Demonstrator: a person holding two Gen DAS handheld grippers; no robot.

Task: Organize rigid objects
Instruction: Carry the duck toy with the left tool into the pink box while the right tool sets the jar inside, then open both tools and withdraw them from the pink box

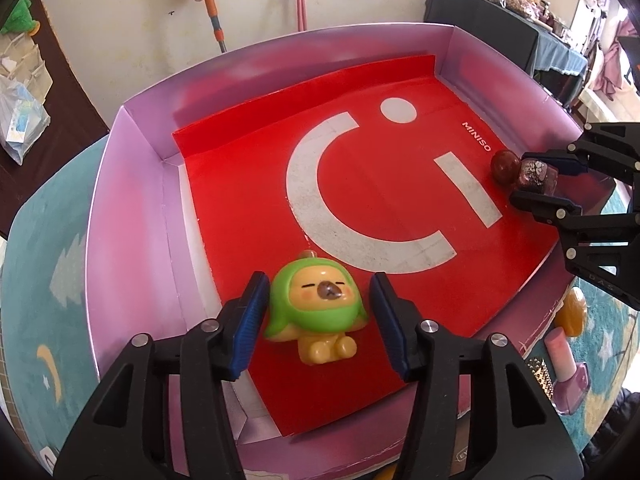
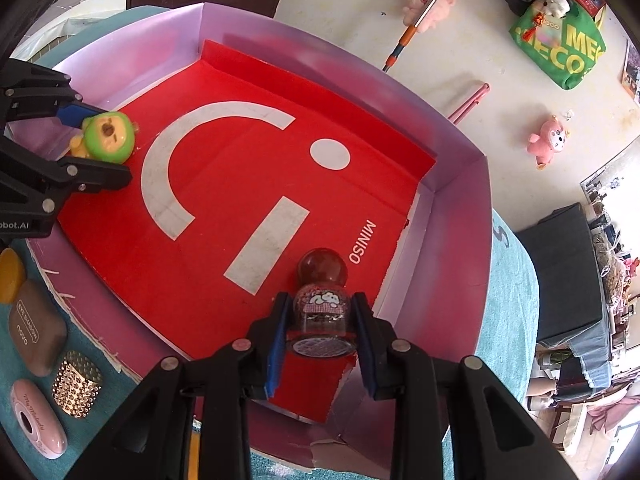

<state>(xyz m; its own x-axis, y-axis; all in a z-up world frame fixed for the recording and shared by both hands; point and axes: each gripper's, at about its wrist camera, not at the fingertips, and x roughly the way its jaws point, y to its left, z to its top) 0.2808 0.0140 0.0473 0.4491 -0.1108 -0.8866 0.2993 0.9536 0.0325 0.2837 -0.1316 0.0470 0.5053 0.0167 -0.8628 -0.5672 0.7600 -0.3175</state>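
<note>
- Left wrist view: my left gripper [image 1: 318, 320] stands partly open around a green-hooded figurine [image 1: 316, 312], which lies on its back between the two blue pads. A clear gap shows on the right side; the left pad is very close, and I cannot tell if it touches. Nothing is gripped.
- That figurine rests on the red liner of a shallow pink tray [image 1: 132, 184], near the tray's left wall, its feet pointing back toward the jaws and its head away.
- Right wrist view: my right gripper [image 2: 320, 332] is closed narrowly on a small glitter bottle [image 2: 320, 314], pads pressing its two sides.
- That bottle's long axis runs straight ahead from the jaws, its round dark-red cap [image 2: 322, 268] farthest out and its base nearest the camera, low over the liner close to the tray's right wall.
- My judgement: the bottle is about to be set down, and it must leave the jaws along that forward axis. The figurine lies nearest the left hand.
- More items wait outside the tray, near its front edge.
</note>
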